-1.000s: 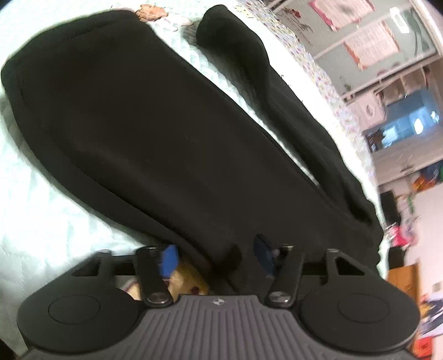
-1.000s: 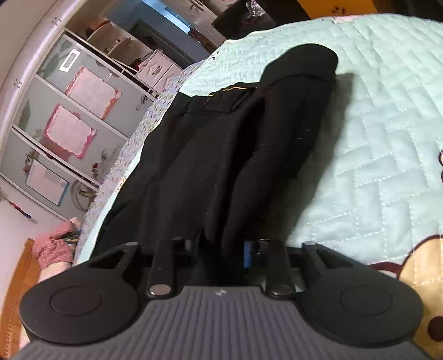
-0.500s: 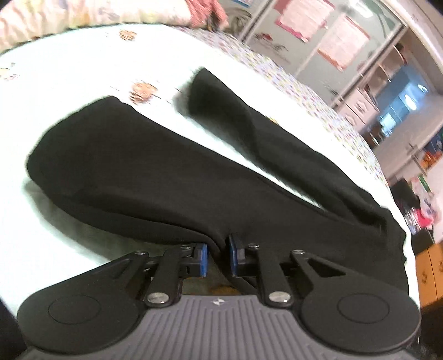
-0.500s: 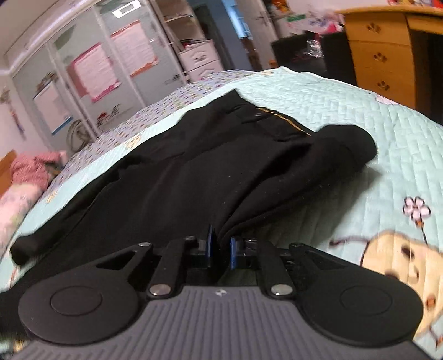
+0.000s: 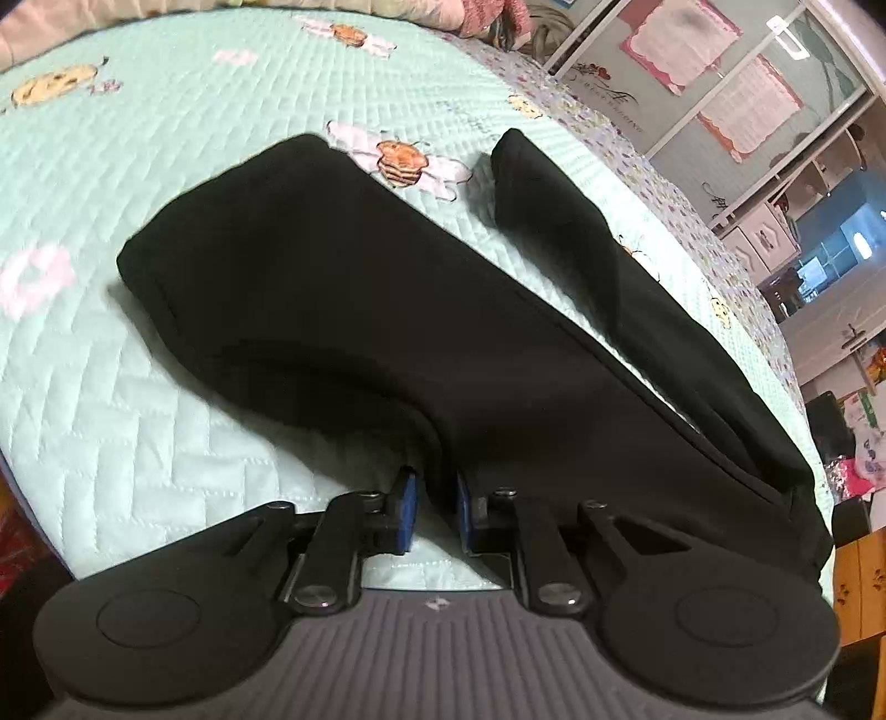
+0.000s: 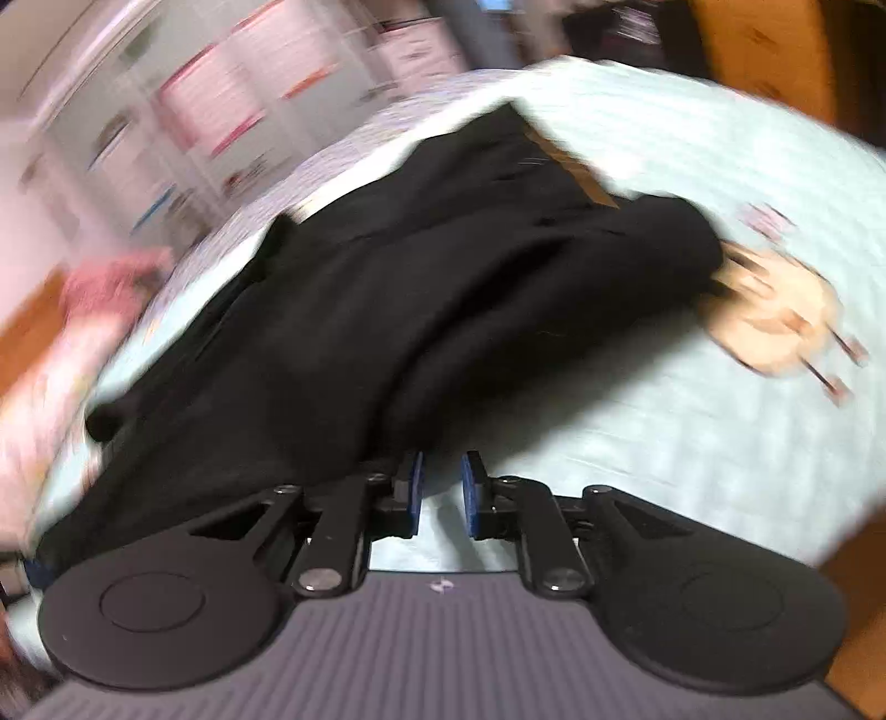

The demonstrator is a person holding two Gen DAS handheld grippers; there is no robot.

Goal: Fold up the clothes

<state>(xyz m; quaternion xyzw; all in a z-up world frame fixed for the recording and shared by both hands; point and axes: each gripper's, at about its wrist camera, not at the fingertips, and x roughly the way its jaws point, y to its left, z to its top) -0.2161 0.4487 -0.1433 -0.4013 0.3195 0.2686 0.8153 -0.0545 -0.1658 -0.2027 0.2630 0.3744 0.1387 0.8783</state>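
Note:
Black trousers (image 5: 387, 310) lie spread on a mint quilted bedspread (image 5: 138, 138). Both legs run away from me, and their cuffs lie at the far end. My left gripper (image 5: 436, 482) is shut on the near edge of one leg, with a fold of black cloth pinched between its blue pads. In the blurred right wrist view the trousers (image 6: 443, 288) show a gold-trimmed waistband at the far end. The jaws of my right gripper (image 6: 442, 471) are opening. The cloth's edge sits just at their tips, and pale quilt (image 6: 692, 415) shows through the gap.
Wardrobe doors with pink posters (image 5: 720, 72) stand beyond the bed. A wooden chest (image 5: 853, 565) is at the right bed edge. Pink clothing (image 6: 99, 277) lies at the far left, and wooden furniture (image 6: 764, 50) stands behind.
The left jaws closed on the leg's edge and drew it back and upward. The right jaws pinched the cloth, then widened, while that view swung and rolled into blur.

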